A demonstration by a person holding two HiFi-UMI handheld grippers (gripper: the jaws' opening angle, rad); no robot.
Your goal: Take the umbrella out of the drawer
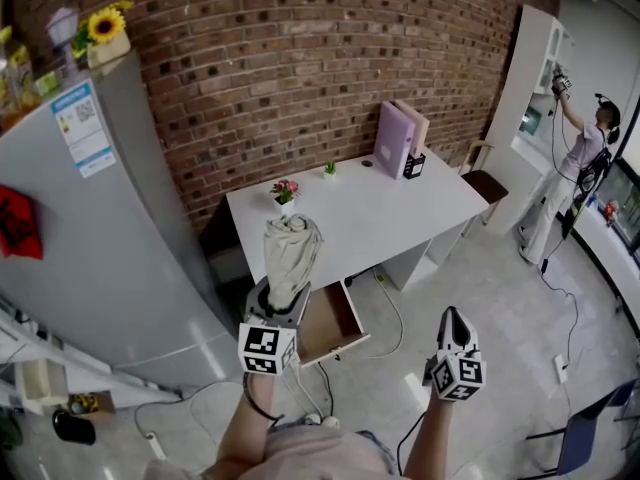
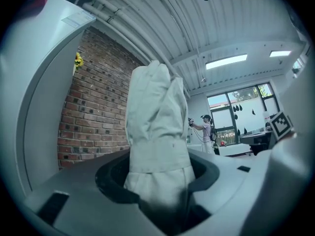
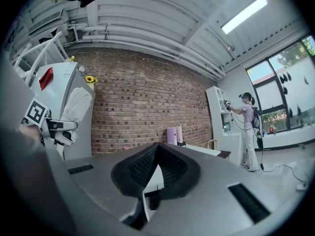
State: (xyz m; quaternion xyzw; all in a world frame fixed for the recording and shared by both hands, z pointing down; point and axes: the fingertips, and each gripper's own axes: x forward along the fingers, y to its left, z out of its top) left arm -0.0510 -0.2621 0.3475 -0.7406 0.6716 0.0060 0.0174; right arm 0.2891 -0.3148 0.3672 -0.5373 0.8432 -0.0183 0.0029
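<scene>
Clamping folded umbrella [image 1: 291, 251] in left gripper [image 1: 277, 303] jaws, right gripper [image 1: 455, 320] jaws together, empty; carry steady, clear of open drawer [image 1: 333, 325].

A: Which colour is the umbrella [image 1: 290, 253] showing?
B: It is showing plain off-white fabric. The wall [image 1: 300, 58] is displaying a red-brown brick pattern.
A: And the desk [image 1: 380, 218]?
B: It is reading white. The binders [image 1: 400, 138] are showing lilac and pale pink, the drawer [image 1: 335, 320] interior brown, the refrigerator [image 1: 110, 228] grey.
</scene>
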